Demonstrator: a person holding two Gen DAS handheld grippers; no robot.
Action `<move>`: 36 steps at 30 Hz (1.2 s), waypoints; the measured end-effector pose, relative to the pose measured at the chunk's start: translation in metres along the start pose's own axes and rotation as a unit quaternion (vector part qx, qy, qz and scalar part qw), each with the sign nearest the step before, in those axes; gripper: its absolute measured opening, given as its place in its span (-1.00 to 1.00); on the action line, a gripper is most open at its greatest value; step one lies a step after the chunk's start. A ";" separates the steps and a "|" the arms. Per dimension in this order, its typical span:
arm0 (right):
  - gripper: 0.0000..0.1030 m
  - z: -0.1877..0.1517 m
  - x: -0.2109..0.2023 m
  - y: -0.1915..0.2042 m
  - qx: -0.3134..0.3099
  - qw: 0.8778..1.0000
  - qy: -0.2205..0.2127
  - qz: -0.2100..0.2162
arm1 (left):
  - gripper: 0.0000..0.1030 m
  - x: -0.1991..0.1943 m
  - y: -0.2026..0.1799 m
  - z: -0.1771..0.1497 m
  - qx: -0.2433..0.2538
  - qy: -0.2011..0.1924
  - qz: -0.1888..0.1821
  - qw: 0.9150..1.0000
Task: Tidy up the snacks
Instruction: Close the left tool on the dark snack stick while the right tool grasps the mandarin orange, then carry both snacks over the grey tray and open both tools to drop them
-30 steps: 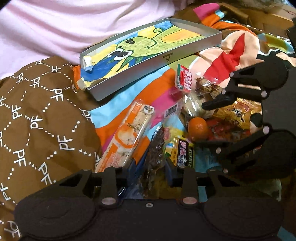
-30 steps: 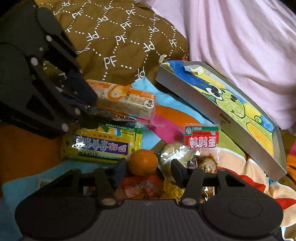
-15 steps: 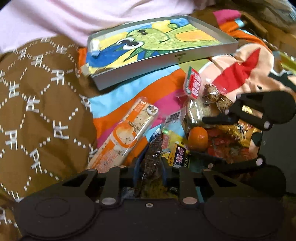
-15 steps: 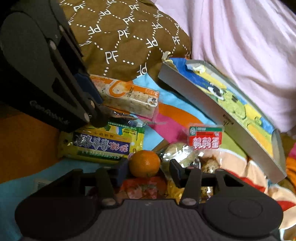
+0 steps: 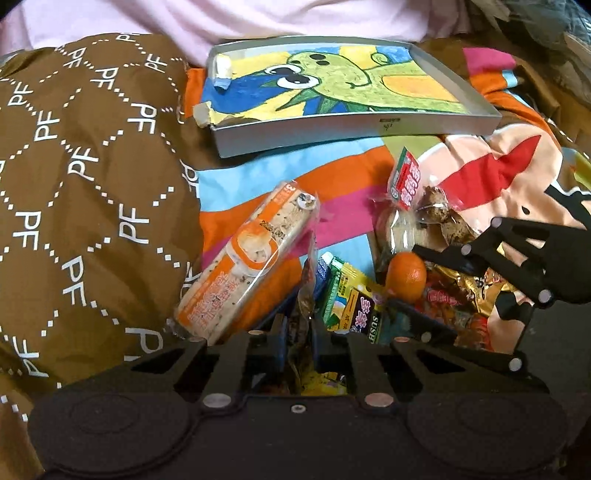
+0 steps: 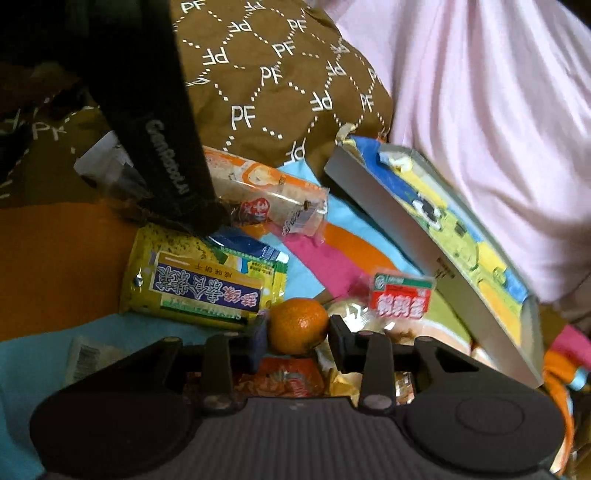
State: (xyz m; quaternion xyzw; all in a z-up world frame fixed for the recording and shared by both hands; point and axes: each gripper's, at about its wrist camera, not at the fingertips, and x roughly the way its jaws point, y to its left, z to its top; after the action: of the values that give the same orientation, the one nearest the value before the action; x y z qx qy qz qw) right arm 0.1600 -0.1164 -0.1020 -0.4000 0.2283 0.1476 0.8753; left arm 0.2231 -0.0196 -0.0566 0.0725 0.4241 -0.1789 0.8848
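Orange and round, the small mandarin [image 6: 298, 325] sits low in the middle of the right wrist view with the right gripper [image 6: 297, 334] clamped on it, one pad on each side, so those jaws are pinching the fruit. In the left wrist view the same mandarin [image 5: 405, 272] shows at centre right, caught between the black fingers of the right gripper [image 5: 400, 278] coming in from the right edge. The left gripper [image 5: 298, 332] at the bottom centre of its own view has its jaws pressed nearly together on a thin, crinkly clear packet with dark brown snack bits inside [image 5: 306, 295], which sticks up between the pads. Just left of that lies a long orange-and-white wrapped rice cracker bar [image 5: 245, 266], slanting toward the upper right. On the other side of the pinched packet is a flat yellow-green biscuit pack with a dark blue label [image 5: 349, 299], and behind the mandarin a clear bag of speckled eggs with a red-and-green header card [image 5: 410, 206]. Everything is piled on a bright striped blanket in orange, pink and blue [image 5: 343, 173]. A shallow grey cardboard box lid with a green cartoon creature painted inside [image 5: 436, 123] sits at the top of the frame, next to a brown quilted cushion with white "PF" lettering [image 5: 85, 177] filling the left side, and pale pink fabric [image 5: 295, 18] runs along the top edge.
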 end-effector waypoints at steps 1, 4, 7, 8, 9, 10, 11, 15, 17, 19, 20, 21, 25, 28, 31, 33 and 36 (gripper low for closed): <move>-0.24 0.000 -0.001 0.000 -0.004 1.000 -0.003 -0.004 | -0.70 0.002 0.000 0.000 0.003 0.002 0.002 1.000; -0.24 0.001 -0.004 -0.001 -0.008 1.000 -0.008 -0.010 | -0.64 0.008 0.003 0.000 0.006 0.012 0.007 1.000; -0.24 0.001 -0.008 -0.002 -0.010 1.000 -0.013 -0.014 | -0.74 0.009 0.007 0.000 -0.006 0.011 0.001 1.000; -0.24 0.002 -0.007 -0.003 -0.011 1.000 -0.015 -0.016 | -0.75 0.007 0.007 0.001 -0.012 0.008 0.003 1.000; -0.24 0.002 -0.008 -0.003 -0.013 1.000 -0.017 -0.019 | -0.76 0.005 0.006 0.001 -0.013 0.002 0.008 1.000; -0.24 0.003 -0.009 -0.003 -0.014 0.999 -0.019 -0.021 | -0.76 0.002 0.005 0.002 -0.011 -0.004 0.013 1.000; -0.24 0.003 -0.012 -0.002 -0.016 0.999 -0.022 -0.024 | -0.76 -0.001 0.005 0.003 -0.012 -0.011 0.013 1.000; -0.24 0.006 -0.016 -0.008 -0.020 0.998 -0.036 -0.040 | -0.76 -0.015 0.005 0.007 -0.034 -0.041 -0.003 0.999; -0.23 0.008 -0.020 -0.015 -0.009 0.998 -0.044 -0.049 | -0.76 -0.023 0.004 0.008 -0.044 -0.063 -0.018 0.997; -0.23 0.010 -0.023 -0.025 0.006 0.997 -0.055 -0.062 | -0.76 -0.031 0.002 0.010 -0.056 -0.090 -0.029 0.994; -0.23 0.010 -0.025 -0.030 0.010 0.996 -0.060 -0.070 | -0.76 -0.034 0.001 0.012 -0.060 -0.101 -0.027 0.993; -0.23 0.011 -0.025 -0.036 0.017 0.994 -0.068 -0.083 | -0.76 -0.037 -0.002 0.017 -0.060 -0.114 -0.021 0.991; -0.23 0.012 -0.019 -0.070 0.070 0.987 -0.087 -0.115 | -0.76 -0.039 -0.014 0.044 -0.071 -0.158 0.001 0.985; -0.22 0.008 -0.013 -0.097 0.113 0.979 -0.096 -0.141 | -0.76 -0.031 -0.023 0.073 -0.092 -0.185 0.014 0.978; -0.22 -0.004 -0.003 -0.130 0.172 0.968 -0.103 -0.154 | -0.75 -0.017 -0.031 0.103 -0.120 -0.208 0.020 0.970; -0.22 -0.010 0.005 -0.146 0.204 0.960 -0.105 -0.160 | -0.75 -0.005 -0.039 0.122 -0.135 -0.221 0.022 0.966; -0.22 -0.016 0.018 -0.164 0.240 0.952 -0.107 -0.159 | -0.75 0.017 -0.049 0.150 -0.139 -0.223 0.023 0.965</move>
State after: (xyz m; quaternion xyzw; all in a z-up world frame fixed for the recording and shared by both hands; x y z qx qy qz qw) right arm 0.2432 -0.2319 -0.0166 -0.1916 0.0957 -0.0107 0.9767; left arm 0.3229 -0.1110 0.0257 -0.0833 0.2353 -0.1094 0.9622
